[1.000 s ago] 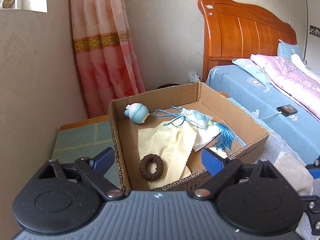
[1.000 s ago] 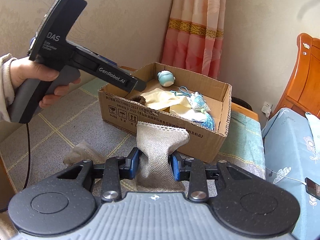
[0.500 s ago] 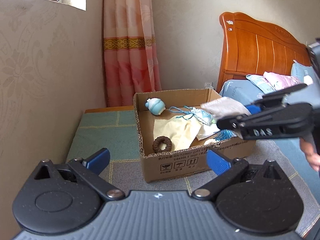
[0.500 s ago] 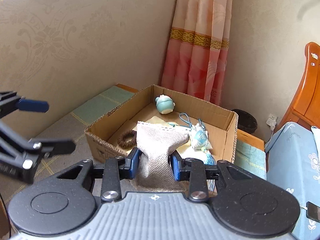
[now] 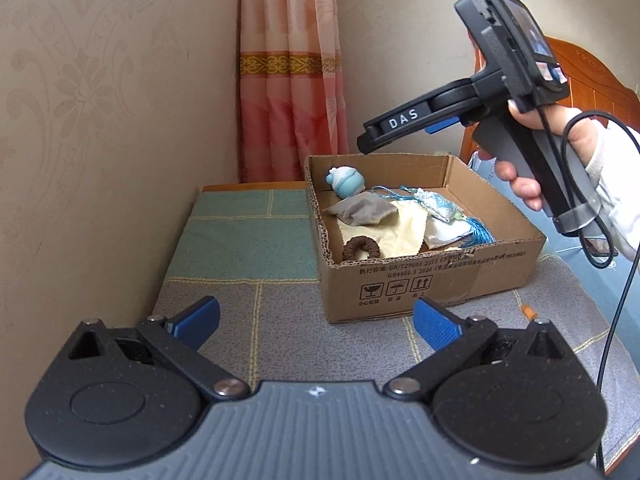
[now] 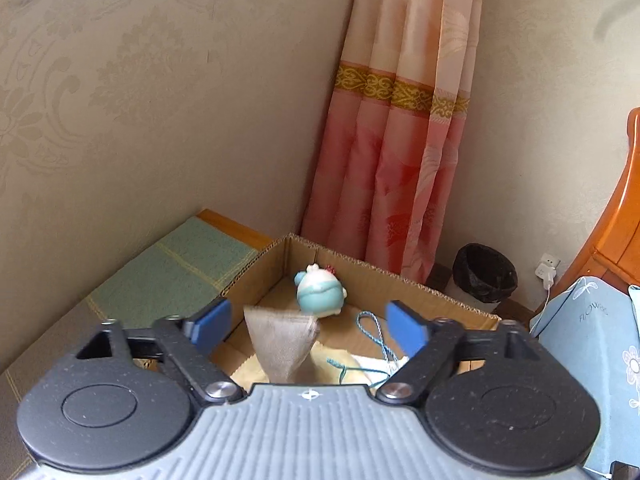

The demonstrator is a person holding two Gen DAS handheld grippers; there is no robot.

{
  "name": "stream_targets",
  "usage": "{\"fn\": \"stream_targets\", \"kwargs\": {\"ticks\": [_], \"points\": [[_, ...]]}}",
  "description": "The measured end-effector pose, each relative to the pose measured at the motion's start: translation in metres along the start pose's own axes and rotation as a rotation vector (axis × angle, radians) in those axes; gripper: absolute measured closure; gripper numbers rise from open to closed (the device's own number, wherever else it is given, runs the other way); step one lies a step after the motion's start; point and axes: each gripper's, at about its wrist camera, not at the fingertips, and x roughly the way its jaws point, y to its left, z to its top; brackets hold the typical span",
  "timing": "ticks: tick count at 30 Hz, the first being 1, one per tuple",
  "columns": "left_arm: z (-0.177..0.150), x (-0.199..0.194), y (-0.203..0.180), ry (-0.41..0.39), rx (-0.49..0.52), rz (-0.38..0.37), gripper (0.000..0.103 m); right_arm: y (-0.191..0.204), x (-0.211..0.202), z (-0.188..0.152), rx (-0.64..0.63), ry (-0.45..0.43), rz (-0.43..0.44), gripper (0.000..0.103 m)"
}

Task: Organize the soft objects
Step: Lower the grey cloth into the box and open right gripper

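Limp grey pouch [image 5: 360,210] in cardboard box [image 5: 432,276], right tool [image 6: 308,326] opening, left tool [image 5: 316,322] spread

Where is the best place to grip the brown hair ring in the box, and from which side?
Judging by its pose, grip the brown hair ring from above, one jaw in its hole, one outside. It lies flat near the cardboard box front corner, so walls block sideways approach.

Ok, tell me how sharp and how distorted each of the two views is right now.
Left wrist view: crisp throughout, print on the brown cardboard box readable; fisheye bends the wall and darkens the corners. Right wrist view: softer, with motion smear on the grey fabric pouch and the pale blue round plush toy; curtain and wall bow outward, corners vignetted. Even daylight in both, no glare.
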Motion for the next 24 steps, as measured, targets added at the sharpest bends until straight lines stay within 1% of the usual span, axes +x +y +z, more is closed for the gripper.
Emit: {"fn": "stream_targets", "kwargs": {"ticks": [5, 11, 15, 20, 24], "points": [[0.0, 0.003, 0.001, 0.007, -0.003, 0.003, 0.001, -0.003, -0.015, -0.012, 0.013, -0.016, 0.032, 0.0], [0.001, -0.001, -0.006, 0.01, 0.01, 0.01, 0.001, -0.007, -0.045, -0.035, 0.026, -0.01, 0.056, 0.0], [0.001, -0.006, -0.014, 0.009, 0.022, 0.018, 0.001, -0.01, -0.065, -0.051, 0.046, -0.021, 0.054, 0.0], [-0.001, -0.012, -0.025, 0.005, 0.036, 0.004, 0.001, -0.011, -0.092, -0.081, 0.072, -0.031, 0.065, 0.0], [-0.004, -0.012, -0.032, 0.015, 0.035, -0.011, 0.001, -0.017, -0.107, -0.11, 0.098, -0.019, 0.051, 0.0]]}}
